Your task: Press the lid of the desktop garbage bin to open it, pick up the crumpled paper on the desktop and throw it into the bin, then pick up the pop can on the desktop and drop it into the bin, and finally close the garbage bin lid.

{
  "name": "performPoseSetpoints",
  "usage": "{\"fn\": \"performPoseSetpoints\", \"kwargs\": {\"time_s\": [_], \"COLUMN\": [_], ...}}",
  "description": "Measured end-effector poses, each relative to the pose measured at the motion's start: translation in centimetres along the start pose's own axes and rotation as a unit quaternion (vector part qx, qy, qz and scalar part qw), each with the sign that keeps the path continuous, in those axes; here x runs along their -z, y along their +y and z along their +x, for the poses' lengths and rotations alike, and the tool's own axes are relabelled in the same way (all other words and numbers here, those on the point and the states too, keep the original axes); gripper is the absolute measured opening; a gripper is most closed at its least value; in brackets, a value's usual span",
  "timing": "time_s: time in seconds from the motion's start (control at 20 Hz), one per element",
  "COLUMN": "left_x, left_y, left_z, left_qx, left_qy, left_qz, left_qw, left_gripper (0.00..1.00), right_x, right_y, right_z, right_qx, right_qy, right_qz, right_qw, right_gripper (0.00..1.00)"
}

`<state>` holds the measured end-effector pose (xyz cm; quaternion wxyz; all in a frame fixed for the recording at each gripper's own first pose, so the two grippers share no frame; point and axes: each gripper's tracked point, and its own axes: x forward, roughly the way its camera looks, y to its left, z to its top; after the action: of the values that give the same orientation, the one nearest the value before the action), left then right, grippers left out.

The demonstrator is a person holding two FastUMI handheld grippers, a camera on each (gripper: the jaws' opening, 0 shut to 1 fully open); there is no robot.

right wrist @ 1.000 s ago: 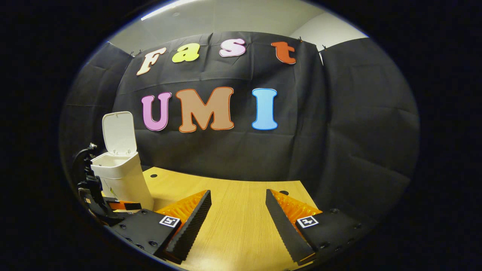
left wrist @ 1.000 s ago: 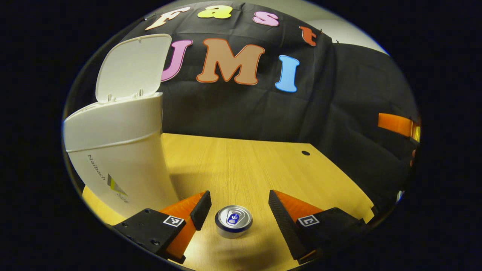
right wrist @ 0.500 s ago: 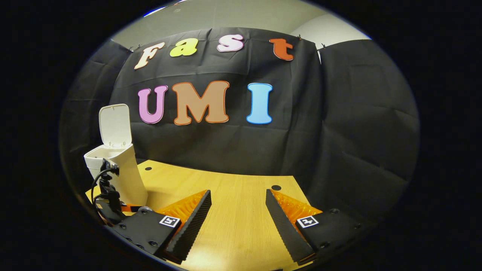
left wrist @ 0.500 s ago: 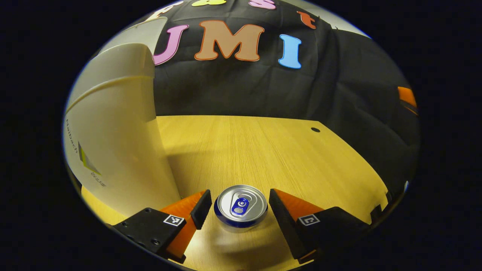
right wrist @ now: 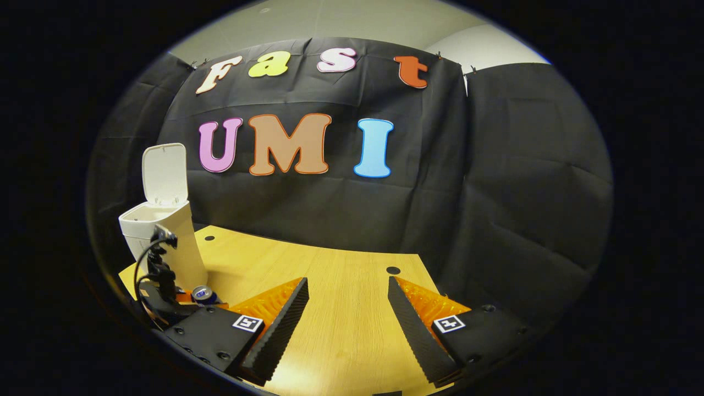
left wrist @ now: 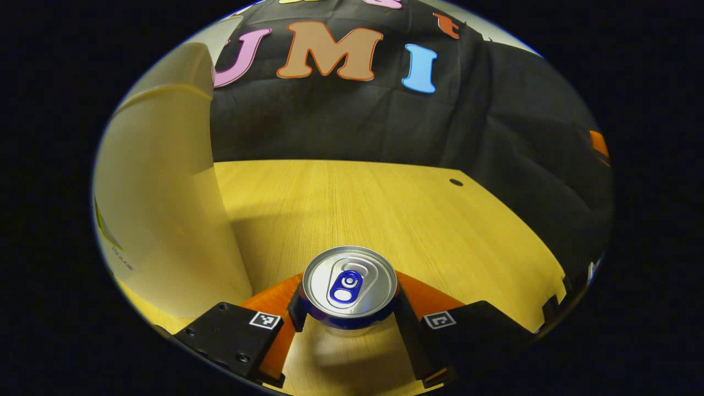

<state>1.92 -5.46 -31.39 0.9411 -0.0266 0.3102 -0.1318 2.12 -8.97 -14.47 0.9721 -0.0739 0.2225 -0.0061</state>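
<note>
The pop can (left wrist: 350, 286) stands upright with its silver top and blue tab facing me in the left gripper view. My left gripper (left wrist: 349, 300) is shut on it, one finger pressed against each side. The white bin (left wrist: 159, 220) rises close on the left. In the right gripper view the bin (right wrist: 165, 242) stands at the far left with its lid (right wrist: 165, 173) raised. The can (right wrist: 201, 292) sits beside it in the left gripper (right wrist: 192, 298). My right gripper (right wrist: 347, 283) hangs open over the bare wooden table (right wrist: 341, 330), well away from the can.
The table (left wrist: 385, 209) has a small round hole (left wrist: 456, 182) near its far right corner. Black cloth walls close the back and right sides. An orange part of the right gripper (left wrist: 598, 144) shows at the far right edge.
My left gripper moved forward around the can and went from open to shut on it. The right gripper drifted a little to the right and stayed open.
</note>
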Motion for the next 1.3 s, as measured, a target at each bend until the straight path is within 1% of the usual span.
{"fn": "performPoseSetpoints", "kwargs": {"time_s": [0.05,0.1,0.15,0.35,0.4,0.65,0.7,0.75,0.8,0.9,1.1,1.3], "left_x": [-1.9,-3.6,-5.5,-12.1,-13.6,-19.8,-20.8,-21.7,-22.4,-24.0,-26.8,-28.2], "left_y": [-0.4,-0.9,-1.5,-3.6,-4.0,-4.7,-4.8,-4.7,-4.6,-3.7,0.1,4.7], "left_z": [-0.6,-0.8,-1.2,-3.4,-4.0,-7.0,-7.3,-7.8,-8.1,-8.8,-10.2,-11.6], "left_qx": [0.004,0.011,0.017,0.043,0.049,0.055,0.054,0.05,0.046,0.029,-0.03,-0.09], "left_qy": [-0.018,-0.037,-0.059,-0.12,-0.134,-0.189,-0.199,-0.209,-0.216,-0.232,-0.262,-0.278], "left_qz": [0.01,0.02,0.026,0.034,0.036,0.044,0.047,0.049,0.053,0.061,0.073,0.074], "left_qw": [1.0,0.999,0.998,0.991,0.989,0.979,0.977,0.975,0.974,0.97,0.962,0.954], "left_gripper": [0.78,0.78,0.78,0.77,0.77,0.77,0.77,0.77,0.77,0.77,0.77,0.76], "right_x": [0.0,0.0,0.1,-0.2,-0.4,-0.1,0.0,0.2,0.3,0.4,0.9,0.7], "right_y": [0.3,0.5,0.8,1.8,2.1,2.6,2.6,2.6,2.6,2.7,3.0,3.5], "right_z": [0.2,0.3,0.4,0.9,1.0,1.3,1.3,1.4,1.4,1.5,1.7,1.9], "right_qx": [-0.004,-0.007,-0.012,-0.029,-0.033,-0.049,-0.051,-0.054,-0.056,-0.061,-0.071,-0.079], "right_qy": [-0.001,-0.001,-0.002,-0.012,-0.013,-0.016,-0.016,-0.015,-0.014,-0.013,-0.008,-0.009], "right_qz": [0.001,0.002,0.004,0.011,0.012,0.018,0.019,0.02,0.02,0.02,0.016,0.012], "right_qw": [1.0,1.0,1.0,0.999,0.999,0.999,0.998,0.998,0.998,0.998,0.997,0.997], "right_gripper": [0.97,1.0,0.97,0.97,1.0,1.0,0.97,1.0,0.97,0.97,0.97,0.97]}}
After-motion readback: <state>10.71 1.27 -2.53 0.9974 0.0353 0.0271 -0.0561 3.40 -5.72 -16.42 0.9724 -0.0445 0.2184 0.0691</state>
